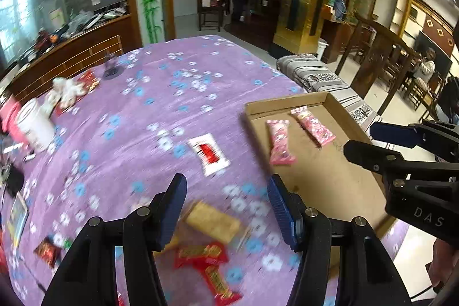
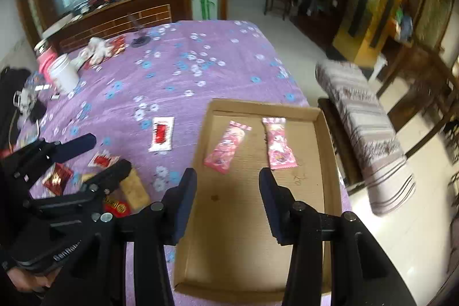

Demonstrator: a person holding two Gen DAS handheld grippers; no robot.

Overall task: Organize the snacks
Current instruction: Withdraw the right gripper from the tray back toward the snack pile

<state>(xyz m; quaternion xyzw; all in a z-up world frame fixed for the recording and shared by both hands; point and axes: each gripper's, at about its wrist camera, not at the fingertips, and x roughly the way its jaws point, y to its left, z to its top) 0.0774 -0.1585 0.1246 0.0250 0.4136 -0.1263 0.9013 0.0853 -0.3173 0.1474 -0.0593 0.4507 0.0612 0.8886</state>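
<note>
A cardboard tray (image 2: 330, 162) lies at the table's right edge and holds two pink snack packets (image 2: 226, 146) (image 2: 276, 144); it also shows in the left wrist view (image 1: 324, 179). My left gripper (image 1: 226, 188) is open and empty above a tan biscuit packet (image 1: 213, 221) and red packets (image 1: 203, 254). A white-and-red packet (image 1: 208, 154) lies further out on the cloth. My right gripper (image 2: 228, 181) is open and empty above the tray, near the pink packets. The left gripper also shows in the right wrist view (image 2: 110, 152), over the tan packet (image 2: 134, 189).
The table has a purple flowered cloth (image 2: 178, 70). A white jar (image 2: 63, 73), a pink container (image 2: 46, 60) and crumpled wrappers (image 2: 100, 49) stand at the far left. A dark red packet (image 1: 47, 250) lies near the left edge. A striped bench (image 2: 364, 131) is right of the table.
</note>
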